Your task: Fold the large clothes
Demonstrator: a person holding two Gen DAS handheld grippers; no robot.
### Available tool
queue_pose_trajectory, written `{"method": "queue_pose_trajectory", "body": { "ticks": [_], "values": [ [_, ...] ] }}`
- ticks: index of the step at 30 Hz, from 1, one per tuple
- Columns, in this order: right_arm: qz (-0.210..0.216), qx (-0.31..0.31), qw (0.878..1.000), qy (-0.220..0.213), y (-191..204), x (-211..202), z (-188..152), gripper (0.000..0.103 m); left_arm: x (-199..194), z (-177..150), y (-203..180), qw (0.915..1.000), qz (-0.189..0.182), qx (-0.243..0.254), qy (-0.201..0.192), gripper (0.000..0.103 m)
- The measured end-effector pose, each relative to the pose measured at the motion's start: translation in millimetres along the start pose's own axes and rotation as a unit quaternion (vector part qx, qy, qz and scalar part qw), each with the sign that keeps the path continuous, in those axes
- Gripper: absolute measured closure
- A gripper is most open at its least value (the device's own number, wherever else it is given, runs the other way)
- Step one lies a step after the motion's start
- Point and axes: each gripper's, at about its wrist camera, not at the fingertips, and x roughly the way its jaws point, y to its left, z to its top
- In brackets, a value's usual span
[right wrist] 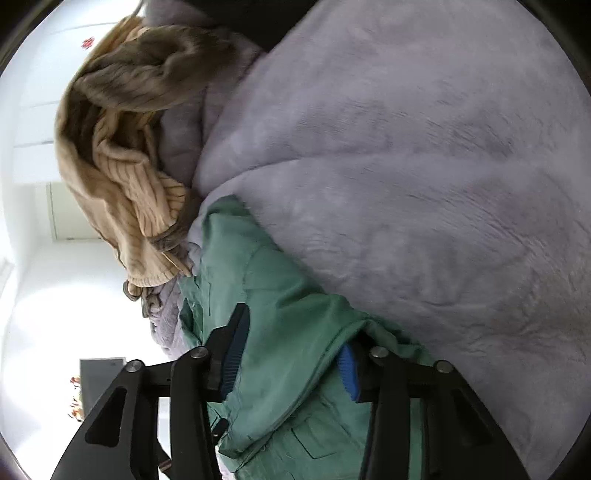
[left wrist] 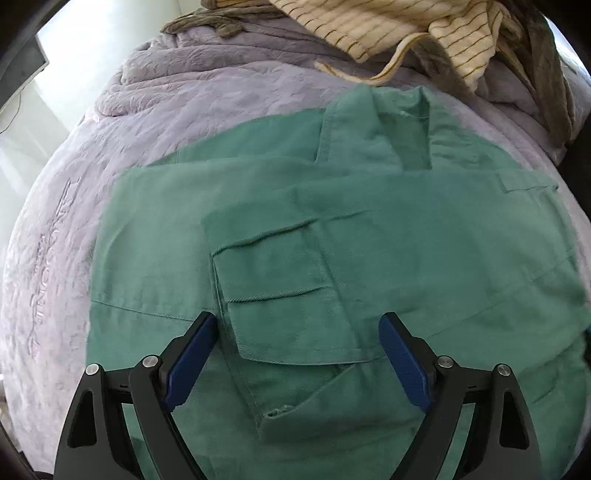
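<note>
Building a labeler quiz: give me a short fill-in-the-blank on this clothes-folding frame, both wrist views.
1. The garment being folded is a ____ jacket.
2. It lies on a quilted ____ bedspread.
3. The left tool hovers over the jacket with its jaws ____.
4. The cream garment heaped beyond the jacket's collar has a ____ pattern.

Missing words: green; lavender; open; striped

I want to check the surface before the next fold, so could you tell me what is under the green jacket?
The green jacket lies spread on a lilac quilt, which shows around its edges. Whatever lies beneath the jacket's middle is covered, so nothing else can be confirmed there.
</note>
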Motion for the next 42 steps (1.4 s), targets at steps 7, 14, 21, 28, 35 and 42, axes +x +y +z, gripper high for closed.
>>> {"method": "queue_pose_trajectory", "body": {
  "ticks": [7,14,21,28,35,42],
  "values": [
    [0.012,-0.013,1.000,0.011,-31.9,-34.9,-1.7,0.059,-29.4,70.5,-86.6,0.9924,-0.092,0.069,-0.043,0.013],
    [0.032,-0.024,0.999,0.018,-51.5,-40.0,-3.0,0.059,11.1,123.3,-248.5,0.9674,-0.173,0.184,-0.020,0.014],
    [0.055,-0.013,0.998,0.026,-61.6,-40.8,-0.4,0.059,50.1,128.5,-310.2,0.9617,-0.147,0.229,0.035,0.062],
    [0.042,0.005,0.999,0.032,-65.3,-43.3,6.8,0.099,53.9,128.3,-305.0,0.9621,-0.174,0.206,0.041,0.091],
    [0.001,-0.044,0.999,-0.009,-53.4,-54.3,9.9,0.101,63.7,139.9,-343.2,0.9651,-0.151,0.214,0.010,0.092],
    [0.027,0.006,0.999,0.022,-78.6,-55.5,10.1,0.099,38.2,141.4,-325.0,0.9730,-0.139,0.183,-0.025,0.091]
  ]
}}
